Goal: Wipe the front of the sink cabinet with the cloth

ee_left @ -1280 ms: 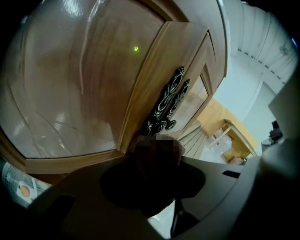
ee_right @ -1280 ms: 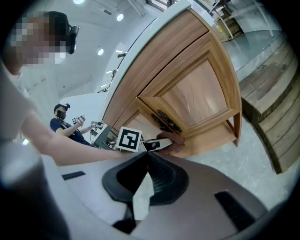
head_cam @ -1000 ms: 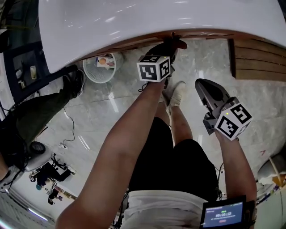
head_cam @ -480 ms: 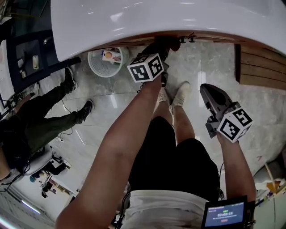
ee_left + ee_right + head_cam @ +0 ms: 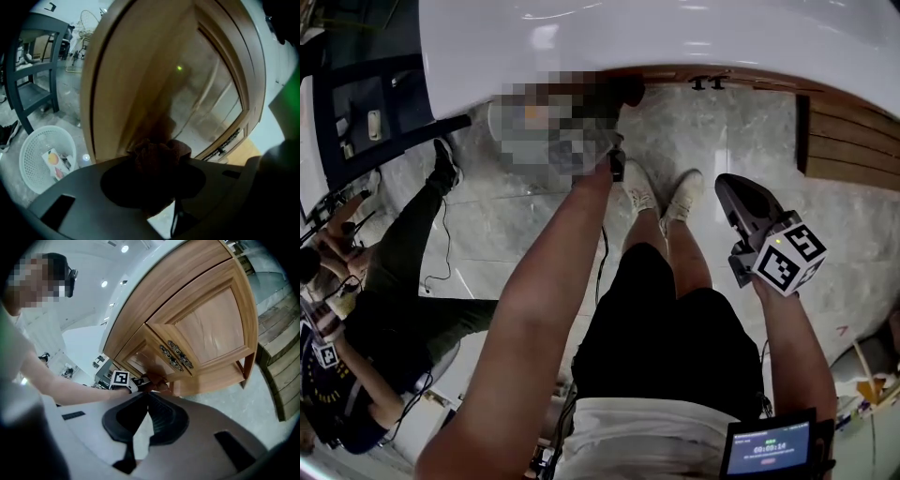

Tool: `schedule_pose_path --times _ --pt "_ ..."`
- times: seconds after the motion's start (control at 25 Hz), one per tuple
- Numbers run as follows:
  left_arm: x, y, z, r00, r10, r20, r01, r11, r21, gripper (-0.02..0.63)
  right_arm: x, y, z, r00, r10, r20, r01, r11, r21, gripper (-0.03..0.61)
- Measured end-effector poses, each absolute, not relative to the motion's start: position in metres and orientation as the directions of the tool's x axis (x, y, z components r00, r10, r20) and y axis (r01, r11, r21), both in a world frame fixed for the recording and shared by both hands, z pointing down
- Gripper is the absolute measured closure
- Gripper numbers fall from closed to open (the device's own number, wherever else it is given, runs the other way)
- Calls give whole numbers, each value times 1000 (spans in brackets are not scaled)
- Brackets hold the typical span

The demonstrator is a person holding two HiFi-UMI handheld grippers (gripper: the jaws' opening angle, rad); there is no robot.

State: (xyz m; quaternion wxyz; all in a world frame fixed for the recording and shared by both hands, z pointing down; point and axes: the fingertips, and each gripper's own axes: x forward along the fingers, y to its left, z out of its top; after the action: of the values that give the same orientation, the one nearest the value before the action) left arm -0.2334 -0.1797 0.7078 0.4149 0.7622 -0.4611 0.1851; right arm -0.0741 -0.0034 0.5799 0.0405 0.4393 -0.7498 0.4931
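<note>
Head view: right tongs (image 5: pixel 736 192) hang over the floor, well apart from the sink cabinet (image 5: pixel 741 75). The cloth (image 5: pixel 625 89) sits under the white worktop (image 5: pixel 675 37).
Left gripper view: left tongs (image 5: pixel 157 159) pinch the cloth against the cabinet door.
Right gripper view: right tongs pressed together, empty.

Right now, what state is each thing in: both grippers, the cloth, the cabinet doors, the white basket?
Left gripper: shut on the cloth.
Right gripper: shut, empty.
Cloth: bunched up between the left gripper's jaws.
Cabinet doors: closed.
White basket: upright on the floor, some litter inside.
</note>
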Motion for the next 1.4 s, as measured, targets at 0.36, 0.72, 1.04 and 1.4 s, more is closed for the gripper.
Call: schedule_pose_path --times 0.36,0.72,1.04,1.4 --pt "-281 -178 715 443 -557 703 -887 -160 433 472 -99 -32 569 -639 -611 467 -687 181 -704 566" --pt "-304 -181 760 473 -492 731 -878 -192 439 472 -111 -59 570 -623 -630 463 -713 216 -667 566" --pt "-242 -172 764 551 -428 716 -833 -326 446 472 -105 -35 574 -615 -638 463 -707 187 -682 566" --pt "-161 -157 770 618 -377 690 -784 -361 505 472 -66 -3 588 -555 -694 459 -712 111 -693 566"
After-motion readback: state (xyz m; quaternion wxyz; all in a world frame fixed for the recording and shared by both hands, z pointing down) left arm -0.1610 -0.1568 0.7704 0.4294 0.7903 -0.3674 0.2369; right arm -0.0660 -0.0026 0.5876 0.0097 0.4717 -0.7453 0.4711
